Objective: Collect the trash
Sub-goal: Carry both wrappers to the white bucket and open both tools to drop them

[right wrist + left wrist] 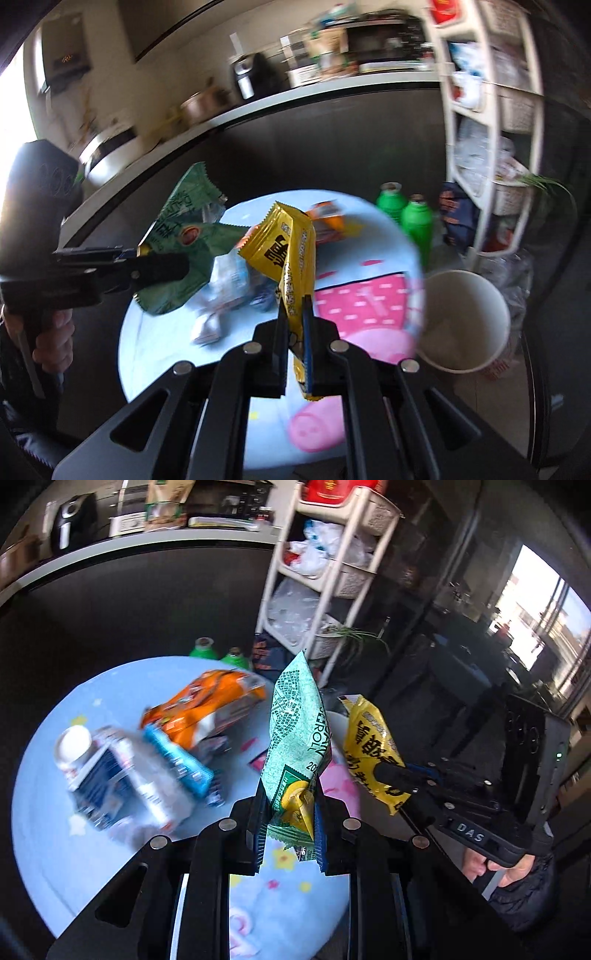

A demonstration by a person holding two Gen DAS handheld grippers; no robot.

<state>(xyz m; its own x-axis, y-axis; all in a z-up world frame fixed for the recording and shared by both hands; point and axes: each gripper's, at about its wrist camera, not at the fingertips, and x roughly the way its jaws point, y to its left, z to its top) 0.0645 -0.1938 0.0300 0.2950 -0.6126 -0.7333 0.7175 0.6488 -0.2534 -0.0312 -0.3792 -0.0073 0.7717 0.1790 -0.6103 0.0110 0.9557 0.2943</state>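
Observation:
My left gripper [290, 805] is shut on a green snack wrapper [295, 723], which stands up between the fingers above the round light-blue table [48, 849]. To its right, my right gripper [397, 781] pinches a yellow wrapper [369, 738]. In the right wrist view the right gripper [295, 314] holds that yellow wrapper [288, 251] upright, and the left gripper [181, 267] with the green wrapper [184, 251] is at the left. An orange packet [207, 705], a blue packet [177, 760] and a white-and-blue carton [118, 779] lie on the table.
A white paper bucket [467, 321] stands on the floor right of the table. Two green bottles [402, 218] and a dark bag [456, 218] sit behind it by a white shelf rack [491, 110]. A counter [129, 542] runs along the back. A hand [476, 864] grips the right tool.

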